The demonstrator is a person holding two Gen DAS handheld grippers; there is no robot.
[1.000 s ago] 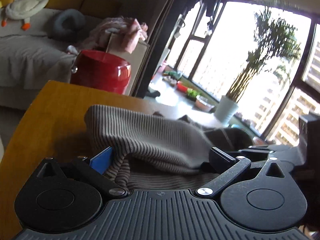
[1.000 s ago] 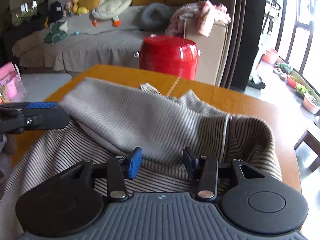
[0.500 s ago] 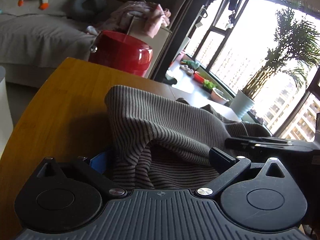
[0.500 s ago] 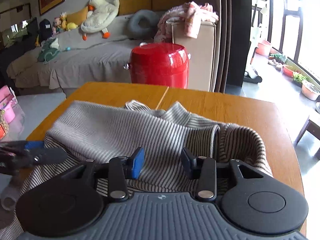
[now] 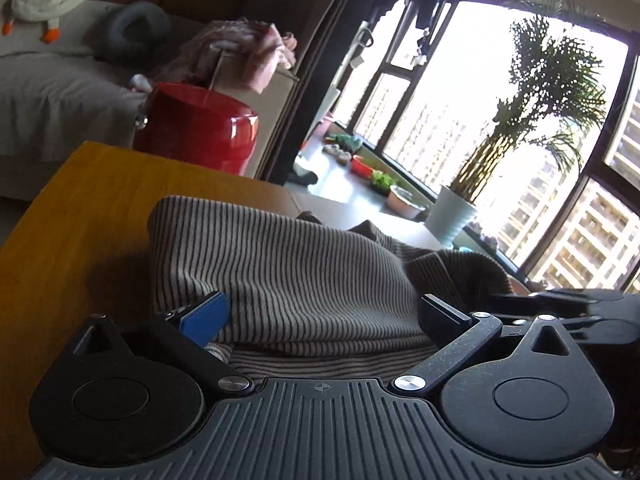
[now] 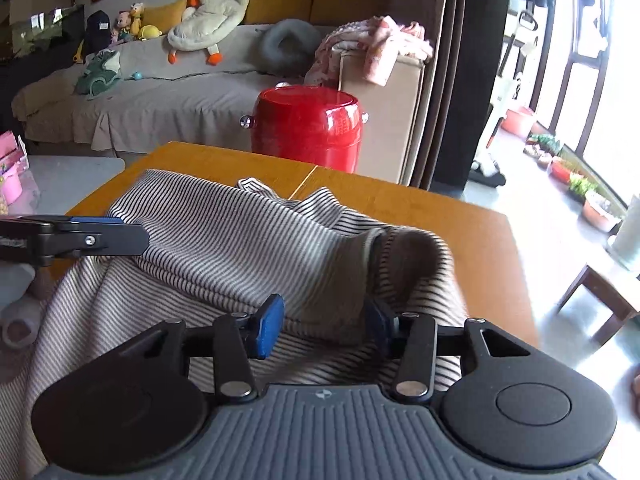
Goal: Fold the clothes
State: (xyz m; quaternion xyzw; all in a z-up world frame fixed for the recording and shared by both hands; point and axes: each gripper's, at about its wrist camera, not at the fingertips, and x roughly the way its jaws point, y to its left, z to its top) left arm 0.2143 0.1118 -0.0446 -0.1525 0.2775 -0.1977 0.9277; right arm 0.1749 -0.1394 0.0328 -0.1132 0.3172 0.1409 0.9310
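A grey and dark striped garment (image 5: 280,264) lies on the wooden table (image 5: 80,220), its far part folded back over the near part. My left gripper (image 5: 326,314) stands wide open, and the folded edge lies between its fingers. In the right wrist view the garment (image 6: 240,240) rises in a bunch up to my right gripper (image 6: 324,320). The blue pads touch that bunch on both sides while the jaws are opening. A cuff opening gapes just beyond them. The left gripper (image 6: 136,238) reaches in at the fold's left corner. The right gripper (image 5: 532,298) shows dark at the right.
Past the table's (image 6: 440,216) far edge stand a red drum-shaped stool (image 6: 308,128), a cardboard box draped with pink cloth (image 6: 380,92) and a sofa with plush toys (image 6: 160,92). A potted plant (image 5: 452,216) and trays line the window. A low wooden table (image 6: 600,292) stands to the right.
My right gripper has risen and shifted, and the fold now bunches up between its pads. In the left wrist view the cloth no longer covers the blue pad.
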